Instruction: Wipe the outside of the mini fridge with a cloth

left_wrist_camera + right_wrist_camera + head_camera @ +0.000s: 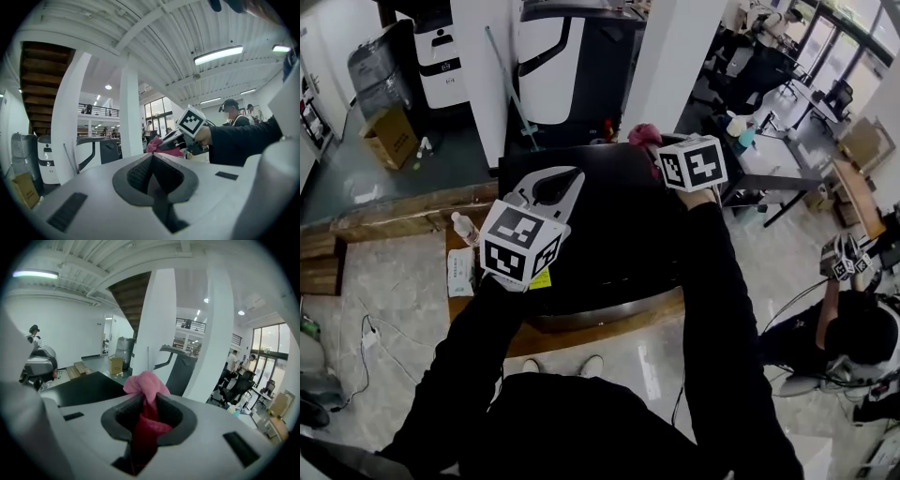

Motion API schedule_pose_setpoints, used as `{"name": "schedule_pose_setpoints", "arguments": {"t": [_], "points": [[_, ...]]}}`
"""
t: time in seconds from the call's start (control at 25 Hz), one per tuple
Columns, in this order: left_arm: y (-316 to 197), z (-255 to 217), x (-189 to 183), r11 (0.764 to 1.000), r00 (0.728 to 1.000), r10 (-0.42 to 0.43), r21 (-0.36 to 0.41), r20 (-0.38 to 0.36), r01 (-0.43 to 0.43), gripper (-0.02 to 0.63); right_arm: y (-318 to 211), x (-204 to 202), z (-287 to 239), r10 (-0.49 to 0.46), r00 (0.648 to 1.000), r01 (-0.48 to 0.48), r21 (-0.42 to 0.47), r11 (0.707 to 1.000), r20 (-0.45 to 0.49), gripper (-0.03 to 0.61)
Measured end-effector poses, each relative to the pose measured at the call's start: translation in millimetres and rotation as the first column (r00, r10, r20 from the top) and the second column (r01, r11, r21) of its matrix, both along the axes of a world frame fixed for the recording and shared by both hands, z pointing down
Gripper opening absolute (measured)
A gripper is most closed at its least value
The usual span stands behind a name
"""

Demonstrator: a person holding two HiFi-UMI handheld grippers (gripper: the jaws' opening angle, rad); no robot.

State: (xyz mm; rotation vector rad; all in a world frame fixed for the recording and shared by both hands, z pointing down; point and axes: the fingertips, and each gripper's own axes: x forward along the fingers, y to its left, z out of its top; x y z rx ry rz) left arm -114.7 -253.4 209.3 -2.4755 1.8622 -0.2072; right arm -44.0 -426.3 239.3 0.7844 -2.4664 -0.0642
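Cloth (146, 383) sits pinched in right tongs (149, 398) over the mini fridge (619, 225) top

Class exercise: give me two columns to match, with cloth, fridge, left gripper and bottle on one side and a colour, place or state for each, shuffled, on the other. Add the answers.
1. cloth
2. fridge
3. left gripper
4. bottle

A. black
B. shut, nothing in it
C. pink, held in the right gripper
D. clear, at the fridge's left

Pairs: 1-C, 2-A, 3-B, 4-D
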Motion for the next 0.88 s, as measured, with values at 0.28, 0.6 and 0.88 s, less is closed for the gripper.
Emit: {"name": "schedule_pose_setpoints", "arguments": {"t": [0.28, 0.6, 0.88], "points": [[55.9, -2.9, -20.6, 0.999, 1.0, 0.009, 0.045, 0.015, -0.01, 0.006, 114.9, -27.6, -23.3, -0.072, 0.997, 0.072, 0.019, 0.997, 0.037, 0.078], [125.0, 26.3, -82.1, 0.999, 0.999, 0.025, 0.025, -0.037, -0.024, 0.006, 255.0, -94.7, -8.0, -0.119, 0.99, 0.121, -0.028, 0.992, 0.075, 0.078], [165.7, 45.9, -110.7, 1.0, 0.999, 0.019, -0.01, -0.05, -0.019, 0.006, 328.7, -146.5, 35.4, -0.167, 0.985, 0.172, -0.136, 0.976, 0.047, 0.078]]}}
